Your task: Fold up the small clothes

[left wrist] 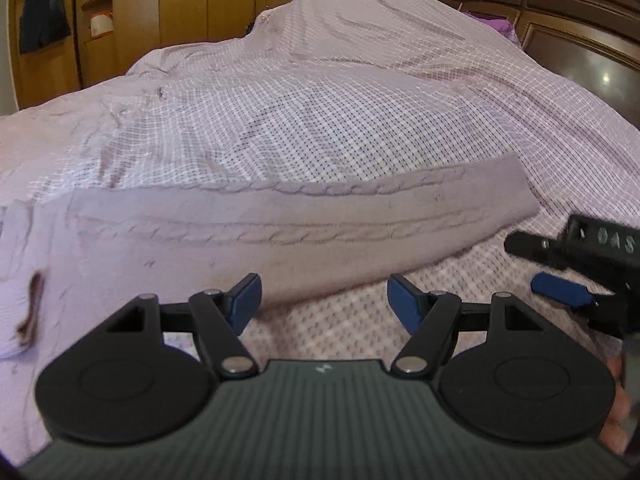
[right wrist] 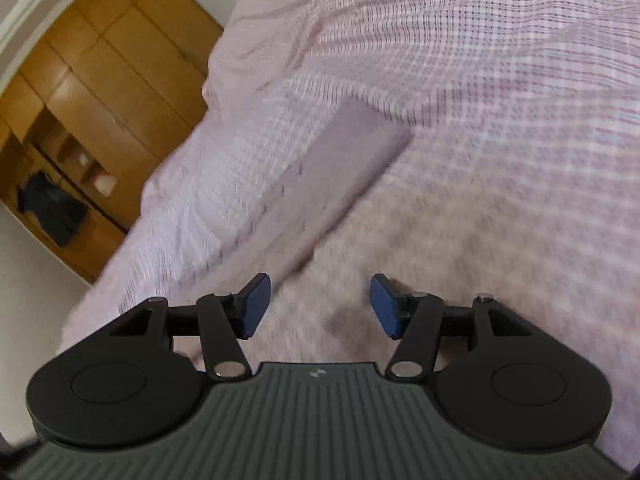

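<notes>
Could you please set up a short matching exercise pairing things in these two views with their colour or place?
Things:
1. knitted garment
2. bedspread
3. wardrobe
4. pads of the left tool

Descriptions:
a. blue
b. pink and white check
c. plain lilac with cable pattern
d. brown wood, behind the bed

Pairs: 1-c, 2-b, 3-d, 4-a

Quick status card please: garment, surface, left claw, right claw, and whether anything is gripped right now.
garment: lilac cable-knit piece, lying flat, partly folded
surface: checked pink bed cover
left claw: open, empty, at garment's near edge
right claw: open, empty, over the cover beside the garment
gripped: nothing
background: wooden wardrobe
</notes>
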The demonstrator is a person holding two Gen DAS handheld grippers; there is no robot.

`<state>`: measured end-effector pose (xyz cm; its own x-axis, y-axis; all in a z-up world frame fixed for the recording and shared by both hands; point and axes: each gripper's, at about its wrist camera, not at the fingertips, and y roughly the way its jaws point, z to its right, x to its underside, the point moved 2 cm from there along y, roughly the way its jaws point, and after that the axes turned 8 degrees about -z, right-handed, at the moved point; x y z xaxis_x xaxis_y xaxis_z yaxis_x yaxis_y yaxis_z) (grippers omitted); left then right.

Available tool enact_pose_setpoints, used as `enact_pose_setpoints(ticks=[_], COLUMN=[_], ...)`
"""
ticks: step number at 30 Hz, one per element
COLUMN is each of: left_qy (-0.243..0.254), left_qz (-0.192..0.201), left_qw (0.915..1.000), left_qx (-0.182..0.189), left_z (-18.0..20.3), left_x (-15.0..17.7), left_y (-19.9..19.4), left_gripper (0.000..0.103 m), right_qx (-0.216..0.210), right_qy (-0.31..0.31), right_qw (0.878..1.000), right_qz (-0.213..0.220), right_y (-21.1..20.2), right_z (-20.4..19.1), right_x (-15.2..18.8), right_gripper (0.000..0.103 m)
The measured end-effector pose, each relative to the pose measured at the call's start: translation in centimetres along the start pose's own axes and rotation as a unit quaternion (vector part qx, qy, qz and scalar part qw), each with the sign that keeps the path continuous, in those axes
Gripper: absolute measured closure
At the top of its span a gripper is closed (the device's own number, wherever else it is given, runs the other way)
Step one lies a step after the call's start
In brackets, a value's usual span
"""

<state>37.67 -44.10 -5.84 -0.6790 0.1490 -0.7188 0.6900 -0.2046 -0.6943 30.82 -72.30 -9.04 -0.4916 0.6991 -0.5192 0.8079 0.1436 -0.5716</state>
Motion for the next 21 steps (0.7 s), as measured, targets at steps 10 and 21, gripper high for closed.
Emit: enact_pose_setpoints(ticks=[10,21], left_qy=[-0.012,0.013], left_qz=[-0.009,0.002], left_qw=[0.9998,0.9999], left_qx=[-0.014,0.011], left_z=[-0.1,0.5], left_x=[-3.2,-4.0], left_y=[3.8,4.0], left_gripper=[0.032,0.032], right_qx=[-0.007,-0.05], right_qy=[0.041,0.08], right_qw=[0.998,0.992], right_qz=[0.044,0.082], right_y=[5.3,9.3], right_z=[2.2,4.1], right_x=[-3.5,-7.5], right_gripper=[0.038,0.039])
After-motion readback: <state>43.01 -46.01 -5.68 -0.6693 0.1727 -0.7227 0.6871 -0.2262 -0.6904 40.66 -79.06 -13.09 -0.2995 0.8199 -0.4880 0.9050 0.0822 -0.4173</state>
